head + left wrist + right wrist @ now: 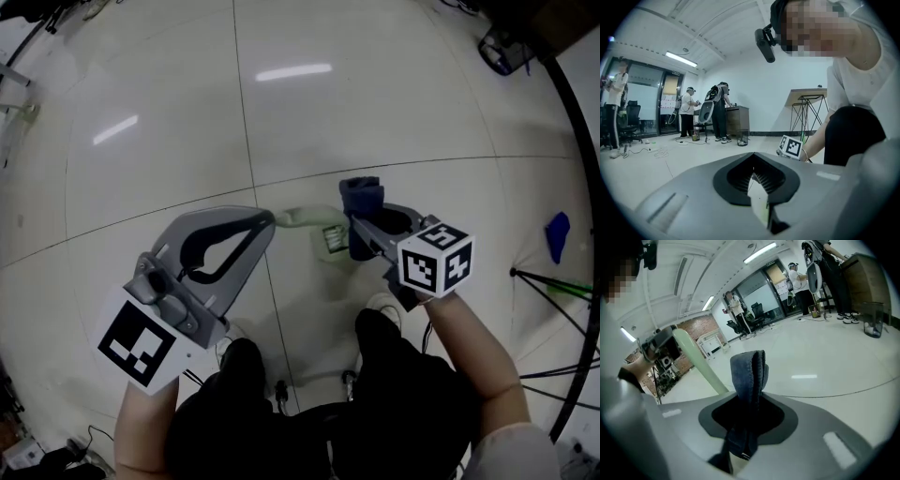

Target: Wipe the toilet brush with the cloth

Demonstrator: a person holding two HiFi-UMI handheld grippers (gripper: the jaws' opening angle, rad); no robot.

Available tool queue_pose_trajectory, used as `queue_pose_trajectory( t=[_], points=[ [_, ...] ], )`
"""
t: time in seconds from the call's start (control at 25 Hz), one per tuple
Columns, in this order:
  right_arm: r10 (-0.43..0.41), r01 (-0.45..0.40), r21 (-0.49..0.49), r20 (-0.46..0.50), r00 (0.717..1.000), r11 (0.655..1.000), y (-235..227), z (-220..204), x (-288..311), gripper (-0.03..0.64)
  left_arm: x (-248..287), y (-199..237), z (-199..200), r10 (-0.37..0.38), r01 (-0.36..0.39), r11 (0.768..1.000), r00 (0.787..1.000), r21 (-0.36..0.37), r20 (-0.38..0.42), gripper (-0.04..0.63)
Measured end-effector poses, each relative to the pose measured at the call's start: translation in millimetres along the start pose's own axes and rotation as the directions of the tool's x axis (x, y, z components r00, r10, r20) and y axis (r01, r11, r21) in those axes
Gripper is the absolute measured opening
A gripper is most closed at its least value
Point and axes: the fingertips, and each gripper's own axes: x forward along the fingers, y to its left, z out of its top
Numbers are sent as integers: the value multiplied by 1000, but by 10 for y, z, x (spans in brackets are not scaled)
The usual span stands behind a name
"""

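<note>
Left claw (269,222): clamped on pale green plastic toilet brush (305,217) handle | Right claw (358,217): gripping folded dark blue cloth (362,193), just beside brush | Progress: both held; wiping judged not begun, contact unconfirmed

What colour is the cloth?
The cloth is dark blue, clearest in the right gripper view.

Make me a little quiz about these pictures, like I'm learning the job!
1. True or false: the right gripper holds a blue cloth.
2. What colour is the brush handle? A pale green, B red, C black.
3. Fill in: the left gripper is shut on the ____.

Key: 1 true; 2 A; 3 brush.
</note>
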Motion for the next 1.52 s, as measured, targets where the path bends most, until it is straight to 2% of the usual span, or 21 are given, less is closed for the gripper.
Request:
queue_pose_trajectory(
  t=[0.16,0.32,0.44,0.52,0.64,0.72,0.76,0.84,0.92,1.04,1.12,1.2,1.28,1.4,1.52],
  points=[
    [-38,40,42,-44,998,998,-176,-377,139,106,-3,-30,-19,-8,9,1000,1000,22,-15,-5],
    [-75,84,57,-136,988,995,-344,-821,311,106,1,-93,-10,-11,11,1000,1000,10,-18,-6],
    [-83,101,86,-194,977,991,-405,-1116,453,106,-9,-143,5,-18,19,999,999,26,-32,-6],
    [-95,118,98,-219,971,988,-489,-1237,488,106,-1,-157,-3,-24,25,999,999,28,-27,-6],
    [-162,194,89,-278,947,977,-707,-1370,448,106,0,-134,-16,-18,19,1000,1000,17,-17,-6],
    [-189,218,75,-277,942,973,-767,-1360,334,106,4,-134,-11,-14,15,1000,1000,17,-12,-6],
    [-172,194,69,-249,953,979,-704,-1295,244,106,8,-146,-9,-16,16,1000,1000,18,-12,-6],
    [-72,79,28,-199,977,996,-383,-1104,26,106,14,-170,-10,-22,23,1000,1000,19,-16,-6],
    [49,-64,-64,-222,974,996,56,-954,-197,106,6,-178,-15,-25,26,999,999,26,-24,-6],
    [182,-241,-204,-271,945,949,671,-768,-421,106,-15,-185,-30,-17,18,999,999,34,-28,-6],
    [243,-306,-255,-252,937,917,1020,-568,-443,106,-25,-190,-30,-15,16,999,1000,36,-26,-6],
    [281,-333,-272,-214,936,903,1303,-336,-376,106,-25,-209,-21,-16,17,999,1000,45,-26,-6],
    [306,-342,-255,-173,936,904,1529,-142,-283,106,-22,-242,-29,-19,20,999,999,51,-30,-6],
    [327,-337,-153,-88,941,929,1692,76,-218,106,-18,-267,-27,-26,26,999,1000,40,-14,-6],
    [259,-260,-77,-29,965,962,1511,137,-250,106,-26,-267,-13,-27,26,999,1000,43,11,-6]
  ],
)
